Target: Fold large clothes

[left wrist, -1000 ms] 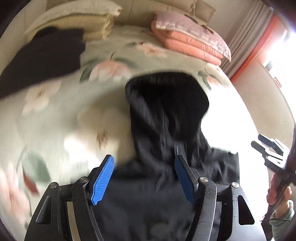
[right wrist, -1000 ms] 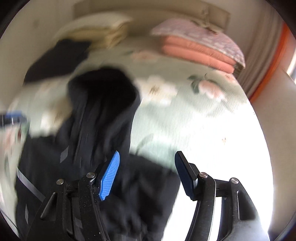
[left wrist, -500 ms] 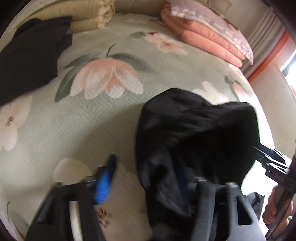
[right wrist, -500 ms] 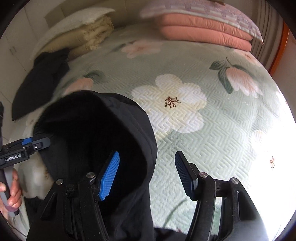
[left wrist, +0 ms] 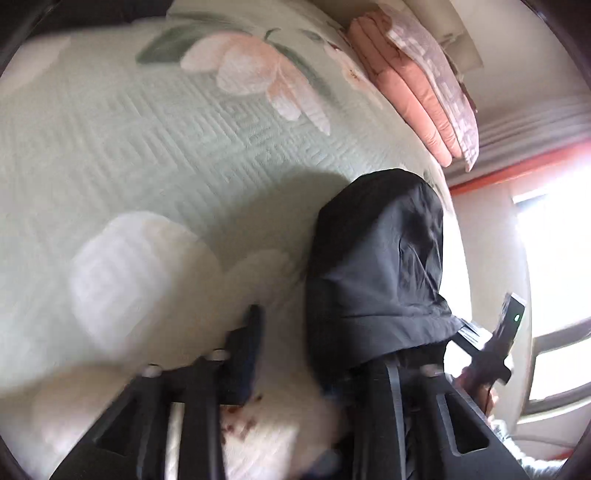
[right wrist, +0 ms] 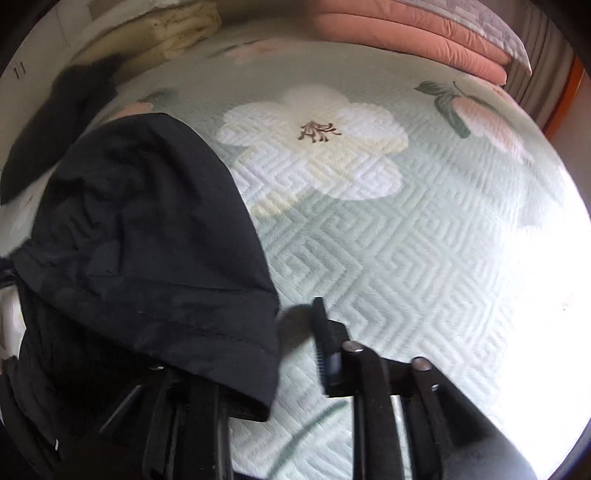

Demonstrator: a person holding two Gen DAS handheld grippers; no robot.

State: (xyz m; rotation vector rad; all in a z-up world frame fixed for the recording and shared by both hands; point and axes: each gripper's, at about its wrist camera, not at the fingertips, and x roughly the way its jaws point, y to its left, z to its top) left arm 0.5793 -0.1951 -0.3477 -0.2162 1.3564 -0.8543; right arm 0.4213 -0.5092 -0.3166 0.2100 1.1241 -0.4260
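Left tongs (left wrist: 317, 354) angled down, jaws just opening, right tongs (right wrist: 266, 354) steeper, jaws just closing

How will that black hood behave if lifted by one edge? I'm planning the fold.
Probably floppy: the black hood drapes over the grippers in soft creases. Likely light, thin woven fabric. It may slide on the quilted bedspread.

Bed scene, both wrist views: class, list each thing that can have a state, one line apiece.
Black garment: bunched, draped over one finger of each gripper.
Left gripper: partly open, just opening.
Right gripper: partly open, just closing.
Pink quilt: folded, stacked.
Cream bedding: folded.
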